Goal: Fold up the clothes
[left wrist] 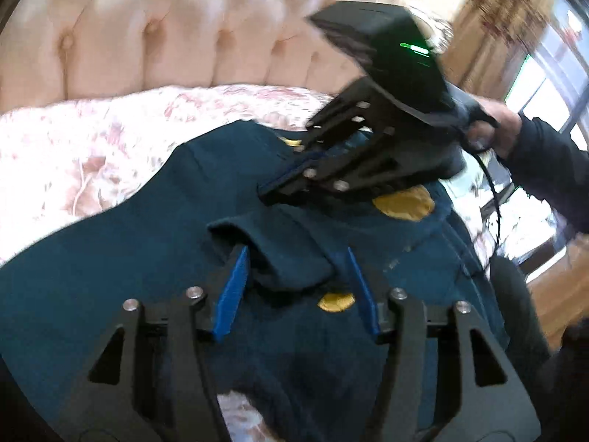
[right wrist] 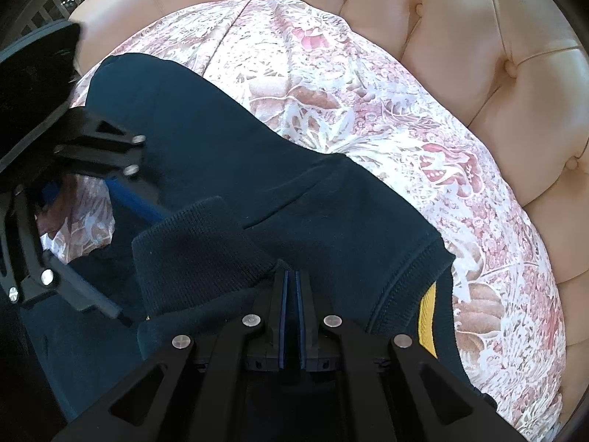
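A dark teal garment (left wrist: pixel 129 250) (right wrist: pixel 221 154) with yellow patches (left wrist: pixel 403 204) lies spread on the bed. A ribbed fold (left wrist: pixel 279 246) (right wrist: pixel 198 250) of it stands raised. My left gripper (left wrist: pixel 294 252) (right wrist: pixel 143 269) is open, and its blue fingers (left wrist: pixel 235 287) straddle that fold. My right gripper (right wrist: pixel 291 272) (left wrist: pixel 267 193) comes in from the right, held in a hand (left wrist: pixel 493 129). Its pads are pressed together with the tips buried in the edge of the fold. A yellow stripe (right wrist: pixel 429 316) shows at the garment's hem.
A pink floral bedspread (left wrist: pixel 73 162) (right wrist: pixel 368 110) lies under the garment. The tufted peach headboard (left wrist: pixel 165 37) (right wrist: pixel 497 73) curves behind it. A black cable (left wrist: pixel 497 199) hangs from the right gripper. A bright window (left wrist: pixel 545 84) is at the far right.
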Motion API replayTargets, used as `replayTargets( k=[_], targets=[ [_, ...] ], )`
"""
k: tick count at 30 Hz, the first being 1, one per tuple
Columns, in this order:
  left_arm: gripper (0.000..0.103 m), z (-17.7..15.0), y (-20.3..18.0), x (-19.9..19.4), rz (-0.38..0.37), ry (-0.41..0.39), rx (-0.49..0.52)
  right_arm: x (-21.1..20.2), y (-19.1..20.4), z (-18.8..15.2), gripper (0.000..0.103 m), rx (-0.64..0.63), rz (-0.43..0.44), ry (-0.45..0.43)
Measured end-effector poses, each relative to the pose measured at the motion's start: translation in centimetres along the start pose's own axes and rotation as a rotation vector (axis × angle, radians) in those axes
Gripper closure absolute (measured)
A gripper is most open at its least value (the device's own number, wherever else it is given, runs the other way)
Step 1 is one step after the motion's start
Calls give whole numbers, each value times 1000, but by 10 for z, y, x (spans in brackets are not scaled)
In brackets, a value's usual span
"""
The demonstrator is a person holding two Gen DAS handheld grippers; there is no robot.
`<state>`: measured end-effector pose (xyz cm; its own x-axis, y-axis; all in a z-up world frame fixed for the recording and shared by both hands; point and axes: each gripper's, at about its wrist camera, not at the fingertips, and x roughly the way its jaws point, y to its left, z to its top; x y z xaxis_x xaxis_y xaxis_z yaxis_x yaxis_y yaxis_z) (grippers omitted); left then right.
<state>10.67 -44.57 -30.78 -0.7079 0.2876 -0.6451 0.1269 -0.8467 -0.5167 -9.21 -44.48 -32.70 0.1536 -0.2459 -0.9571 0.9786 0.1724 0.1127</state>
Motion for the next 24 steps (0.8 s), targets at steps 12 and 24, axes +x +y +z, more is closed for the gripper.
replayTargets(
  k=[12, 24],
  targets=[
    [28, -12, -24, 6, -138, 201, 96, 1, 1, 12, 101, -4, -17, 15],
    [28, 2, 5, 3, -220, 91, -54, 0, 2, 24, 101, -5, -30, 16]
  ],
)
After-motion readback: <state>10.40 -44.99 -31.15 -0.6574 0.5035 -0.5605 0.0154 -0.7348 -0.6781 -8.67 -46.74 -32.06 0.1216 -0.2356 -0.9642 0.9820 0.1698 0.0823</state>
